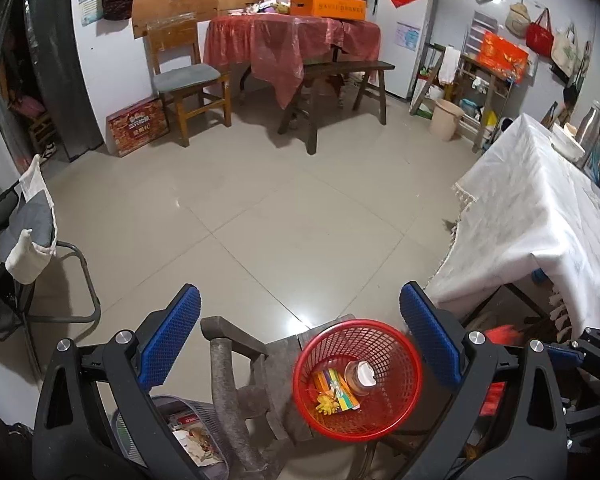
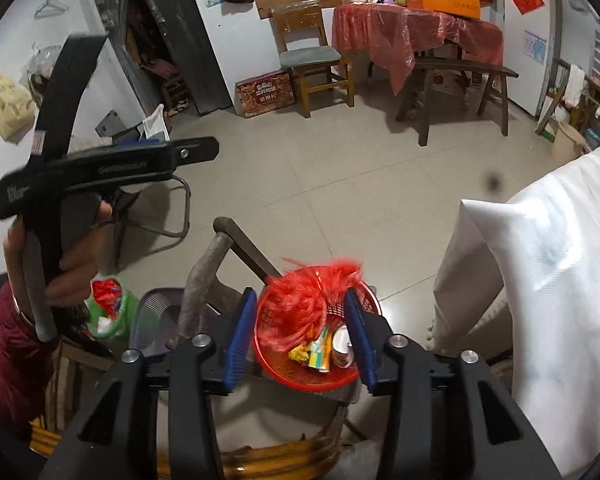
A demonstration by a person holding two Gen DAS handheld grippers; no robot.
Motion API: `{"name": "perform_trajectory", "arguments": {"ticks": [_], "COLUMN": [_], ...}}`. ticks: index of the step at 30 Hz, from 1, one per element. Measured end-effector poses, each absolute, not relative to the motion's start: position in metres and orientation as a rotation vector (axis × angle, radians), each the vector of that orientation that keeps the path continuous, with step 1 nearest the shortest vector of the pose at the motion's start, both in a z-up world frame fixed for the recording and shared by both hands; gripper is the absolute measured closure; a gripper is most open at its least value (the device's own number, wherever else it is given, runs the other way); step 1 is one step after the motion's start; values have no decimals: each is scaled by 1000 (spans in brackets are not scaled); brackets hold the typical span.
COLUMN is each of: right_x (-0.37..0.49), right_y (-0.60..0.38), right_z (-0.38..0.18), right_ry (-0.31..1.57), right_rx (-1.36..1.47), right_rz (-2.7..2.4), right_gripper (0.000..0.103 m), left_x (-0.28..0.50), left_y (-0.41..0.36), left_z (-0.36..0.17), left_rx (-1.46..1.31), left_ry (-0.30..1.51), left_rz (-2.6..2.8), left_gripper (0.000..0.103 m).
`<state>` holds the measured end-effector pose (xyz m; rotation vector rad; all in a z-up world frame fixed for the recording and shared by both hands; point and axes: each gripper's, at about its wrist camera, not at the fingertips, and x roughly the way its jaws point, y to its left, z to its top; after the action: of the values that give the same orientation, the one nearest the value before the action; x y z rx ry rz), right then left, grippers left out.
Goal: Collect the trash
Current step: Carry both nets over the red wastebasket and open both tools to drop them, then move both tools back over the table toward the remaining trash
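Observation:
A red mesh basket (image 1: 404, 396) sits on a dark wooden stool (image 1: 276, 364) and holds a small jar (image 1: 360, 376), colourful wrappers (image 1: 336, 392) and a yellow scrap. My left gripper (image 1: 300, 344) is open and empty, above and behind the basket. In the right wrist view my right gripper (image 2: 302, 338) holds a red fluffy tassel bundle (image 2: 304, 300) between its blue pads, right over the basket (image 2: 300, 376). The bundle is blurred. The left gripper's body (image 2: 108, 168) and the hand holding it show at the left.
A table with a white cloth (image 1: 540, 216) stands at the right. A grey mesh bin with papers (image 1: 188, 436) and a green bag of trash (image 2: 108, 312) sit left of the stool. A folding chair (image 1: 32, 248) is at the left; a red-covered table, bench and wooden chair stand at the back.

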<state>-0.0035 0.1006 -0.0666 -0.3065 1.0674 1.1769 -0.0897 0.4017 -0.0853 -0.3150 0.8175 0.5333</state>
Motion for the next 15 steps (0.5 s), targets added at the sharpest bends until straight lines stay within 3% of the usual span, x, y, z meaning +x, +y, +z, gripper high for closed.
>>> {"name": "perform_trajectory", "arguments": {"ticks": [15], "right_x": [16], "right_y": [39], "right_z": [-44], "right_ry": [976], "right_rx": [-216], "right_rz": [1066], "right_gripper": [46], "left_x": [-78], "left_y": [379], "left_z": [-79], "left_rx": [-270], "left_ry": [828], "left_rz": [472], "left_gripper": [7]}}
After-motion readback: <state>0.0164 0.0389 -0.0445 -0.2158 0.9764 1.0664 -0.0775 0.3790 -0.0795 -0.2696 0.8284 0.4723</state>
